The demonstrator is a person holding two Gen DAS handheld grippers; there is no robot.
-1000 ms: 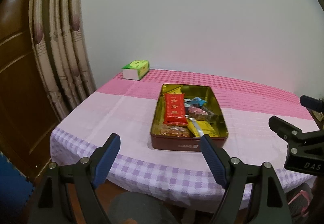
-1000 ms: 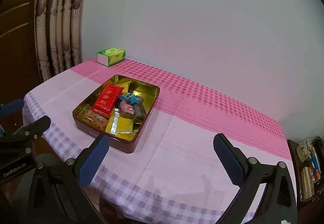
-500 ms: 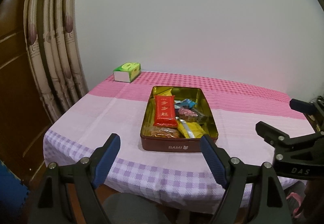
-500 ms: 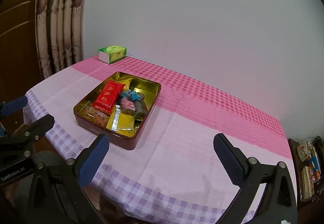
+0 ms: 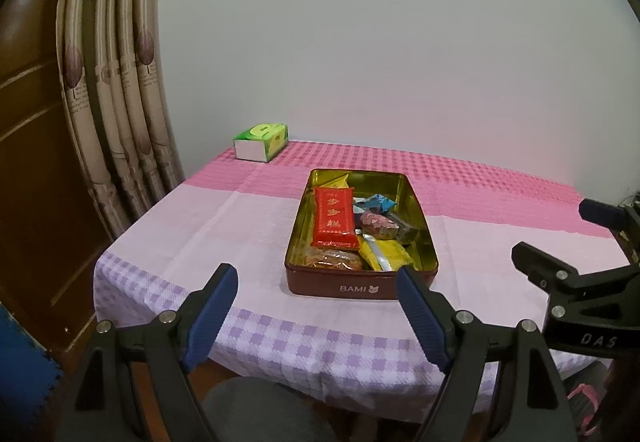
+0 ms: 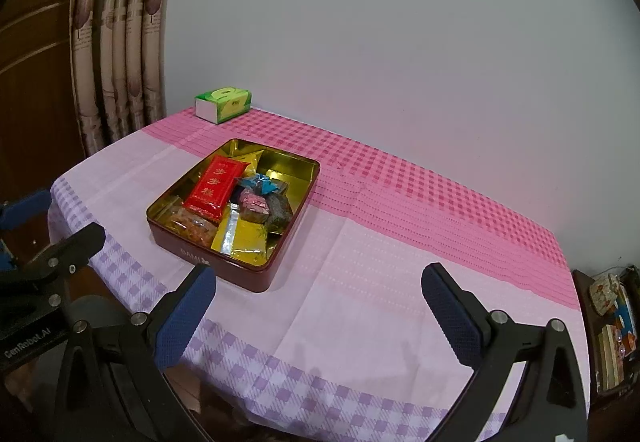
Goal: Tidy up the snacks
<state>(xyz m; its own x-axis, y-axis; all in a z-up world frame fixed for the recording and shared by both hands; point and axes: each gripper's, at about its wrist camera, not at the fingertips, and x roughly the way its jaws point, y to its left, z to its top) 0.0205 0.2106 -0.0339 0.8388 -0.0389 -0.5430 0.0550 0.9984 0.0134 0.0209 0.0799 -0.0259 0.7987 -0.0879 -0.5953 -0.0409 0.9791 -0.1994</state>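
A dark red tin [image 5: 360, 288] with a gold inside sits on the pink and purple checked tablecloth; it also shows in the right wrist view [image 6: 256, 276]. It holds several snacks: a red packet [image 5: 333, 216] [image 6: 215, 183], a yellow packet [image 5: 386, 256] [image 6: 244, 236], a blue wrapper [image 5: 375, 202], a pink wrapper [image 5: 376, 222] and an orange snack bag [image 5: 334, 258]. My left gripper [image 5: 316, 312] is open and empty, in front of the tin near the table's front edge. My right gripper [image 6: 320, 316] is open and empty, over the cloth to the right of the tin.
A green and white tissue box [image 5: 261, 141] [image 6: 223, 103] stands at the table's back left corner. Curtains [image 5: 116, 102] and a wooden door [image 5: 28, 162] are at the left. A shelf with items [image 6: 612, 326] is beyond the table's right edge. A white wall stands behind.
Both grippers have drifted slightly; the tin sits a little further left and lower in the left wrist view than a second ago. Nothing was grasped or moved.
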